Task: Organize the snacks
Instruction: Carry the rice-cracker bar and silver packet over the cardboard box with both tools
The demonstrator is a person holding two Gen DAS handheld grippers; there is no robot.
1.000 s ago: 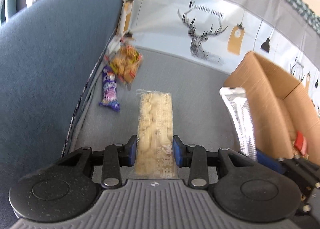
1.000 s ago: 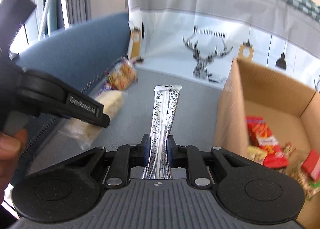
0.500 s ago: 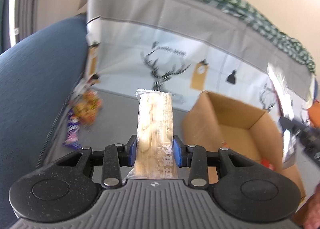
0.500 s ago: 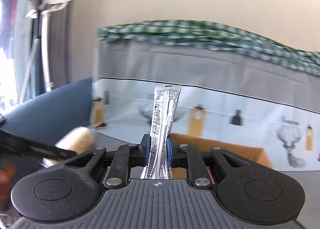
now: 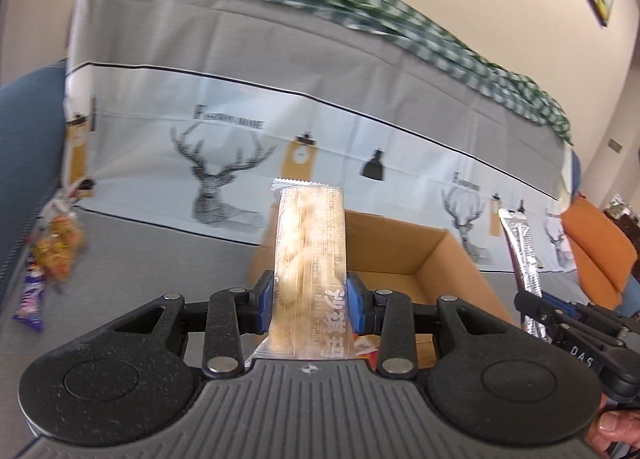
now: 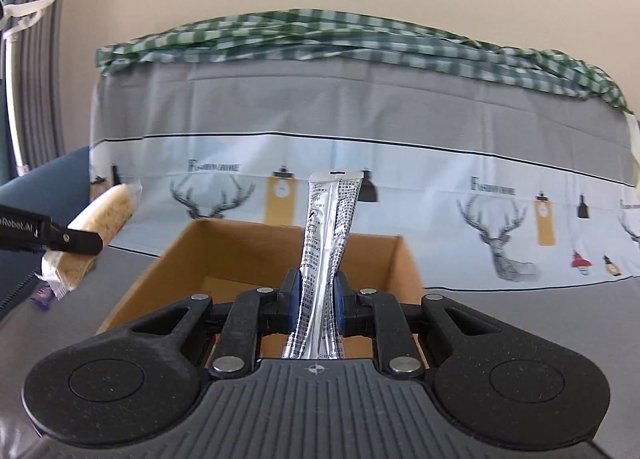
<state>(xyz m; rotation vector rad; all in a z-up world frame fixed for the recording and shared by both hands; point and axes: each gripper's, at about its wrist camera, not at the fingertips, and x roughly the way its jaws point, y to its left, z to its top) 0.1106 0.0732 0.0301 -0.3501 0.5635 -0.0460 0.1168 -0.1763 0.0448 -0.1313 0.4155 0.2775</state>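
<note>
While the left gripper (image 5: 310,301) clamps its blue pads on a long clear-wrapped pale rice-puff bar (image 5: 308,259), the bar stands up at twelve o'clock from the jaws, part-closed to its width. Behind and below it, from twelve to three o'clock, sits one open brown cardboard box (image 5: 452,259) on a grey seat cover (image 5: 160,259); a scrap of red wrapper (image 5: 370,355) shows inside, just right of the bar's lower end. At nine o'clock, against a dark blue sofa arm (image 5: 28,131), lie two loose snacks: an orange-and-clear bag of small crackers (image 5: 58,243) and, nearer, a purple packet (image 5: 32,297), close beside each other. At three o'clock the right gripper (image 5: 534,313) comes into the left wrist view, carrying a thin silver foil stick sachet (image 5: 524,251); part of a hand (image 5: 614,433) shows at four o'clock.

In the right wrist view, the right gripper's (image 6: 316,297) jaws stand nearly closed on that same silver sachet (image 6: 326,243), which rises to twelve o'clock, slightly twisted. The box (image 6: 160,279) opens straight ahead beneath it, nothing between the sachet and its mouth. At nine o'clock the left gripper's black finger (image 6: 76,241) holds the bar (image 6: 100,227) beside the box's left wall. A backrest cover printed with deer heads (image 6: 400,187) closes the scene behind, with a green checked cloth (image 6: 360,35) along its top.
</note>
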